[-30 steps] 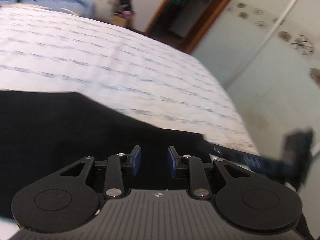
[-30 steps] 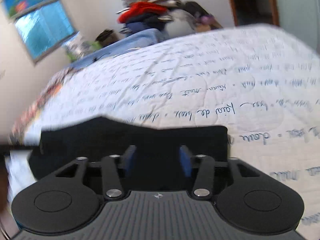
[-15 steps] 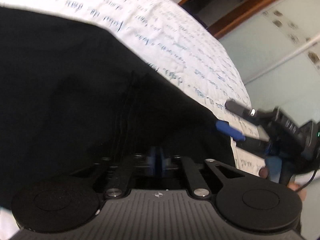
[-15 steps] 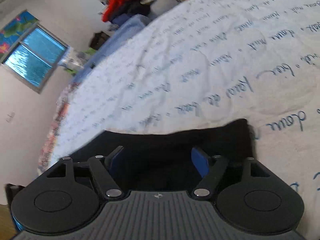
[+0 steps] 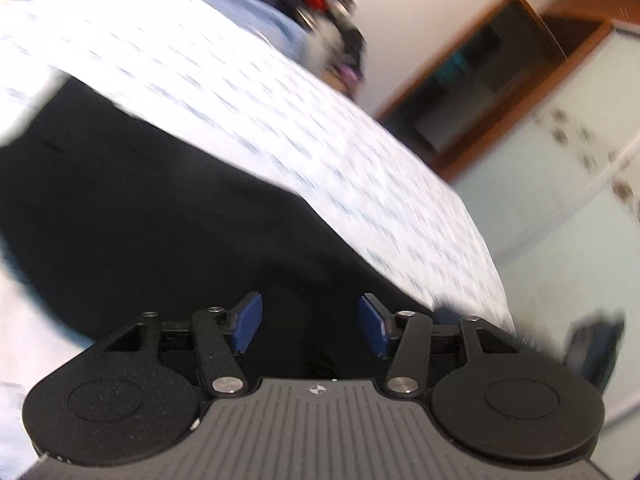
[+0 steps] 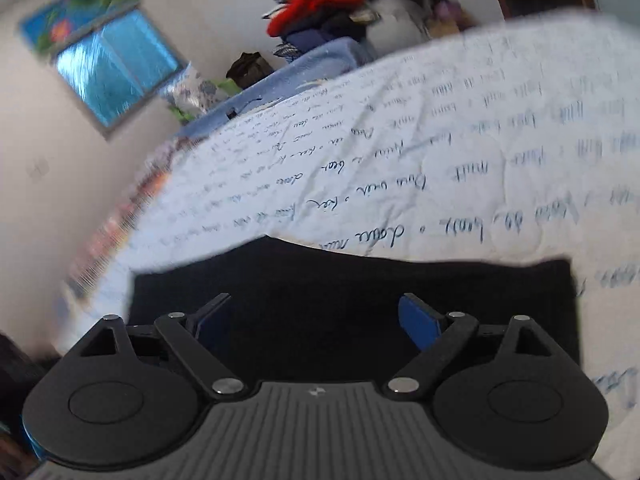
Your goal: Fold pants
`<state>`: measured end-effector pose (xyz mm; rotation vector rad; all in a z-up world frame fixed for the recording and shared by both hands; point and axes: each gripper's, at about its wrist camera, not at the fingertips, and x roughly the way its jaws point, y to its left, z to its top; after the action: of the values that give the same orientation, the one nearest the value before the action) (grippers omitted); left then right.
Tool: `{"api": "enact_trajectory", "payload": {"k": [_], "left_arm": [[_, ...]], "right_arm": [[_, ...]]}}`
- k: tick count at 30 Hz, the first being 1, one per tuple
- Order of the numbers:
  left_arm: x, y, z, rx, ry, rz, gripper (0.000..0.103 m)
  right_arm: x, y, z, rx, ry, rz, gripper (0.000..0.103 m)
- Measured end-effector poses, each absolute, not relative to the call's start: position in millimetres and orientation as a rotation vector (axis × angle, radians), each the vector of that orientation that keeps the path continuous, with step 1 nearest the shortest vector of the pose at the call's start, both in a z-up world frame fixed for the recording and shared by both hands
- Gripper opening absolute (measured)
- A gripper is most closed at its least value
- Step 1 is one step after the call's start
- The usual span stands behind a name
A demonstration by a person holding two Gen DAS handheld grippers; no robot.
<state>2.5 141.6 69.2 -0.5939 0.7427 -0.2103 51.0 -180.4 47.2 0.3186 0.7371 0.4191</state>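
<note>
Flat black pants (image 5: 168, 216) (matte) — script-printed quilt (image 6: 440, 152)

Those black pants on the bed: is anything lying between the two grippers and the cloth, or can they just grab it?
Nothing visible is in the way. The black pants lie flat on the white bedspread, right in front of the right gripper and the left gripper. Both have just been opening, with no cloth pinched.

Script-printed white bedspread (image 6: 460, 148), clothes pile (image 6: 332, 12), blue window (image 6: 116, 68).
</note>
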Motion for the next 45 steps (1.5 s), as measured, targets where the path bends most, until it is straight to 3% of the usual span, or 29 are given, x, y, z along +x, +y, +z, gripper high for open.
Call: {"api": "enact_trajectory", "payload": {"k": [3, 9, 15, 17, 19, 21, 31, 41, 45], "left_arm": [[-17, 172, 79, -0.624, 0.679, -0.119, 0.074], [-28, 195, 80, -0.654, 0.668, -0.089, 0.074], [-17, 189, 61, -0.666, 0.702, -0.118, 0.074], [-17, 189, 57, -0.671, 0.702, -0.125, 0.075], [-15, 191, 55, -0.679, 0.701, -0.123, 0.077], [-18, 192, 55, -0.685, 0.696, -0.125, 0.080], [-23, 196, 58, -0.691, 0.682, -0.111, 0.086], [-16, 179, 60, -0.634, 0.708, -0.155, 0.087], [-13, 169, 60, -0.595, 0.720, -0.171, 0.087]], "right_arm": [[10, -126, 51, -0.092, 0.584, 0.414, 0.090], [-33, -46, 17, -0.567, 0.479, 0.493, 0.087], [-29, -28, 1, -0.671, 0.548, 0.510, 0.040], [-28, -22, -2, -0.684, 0.560, 0.511, 0.038], [-28, -17, -4, -0.701, 0.565, 0.523, 0.022], [-26, -14, -5, -0.689, 0.592, 0.544, 0.014], [-1, -31, 15, -0.399, 0.695, 0.562, 0.012], [-21, -13, 3, -0.500, 0.618, 0.594, 0.012], [-17, -39, 25, -0.352, 0.626, 0.635, 0.012]]}}
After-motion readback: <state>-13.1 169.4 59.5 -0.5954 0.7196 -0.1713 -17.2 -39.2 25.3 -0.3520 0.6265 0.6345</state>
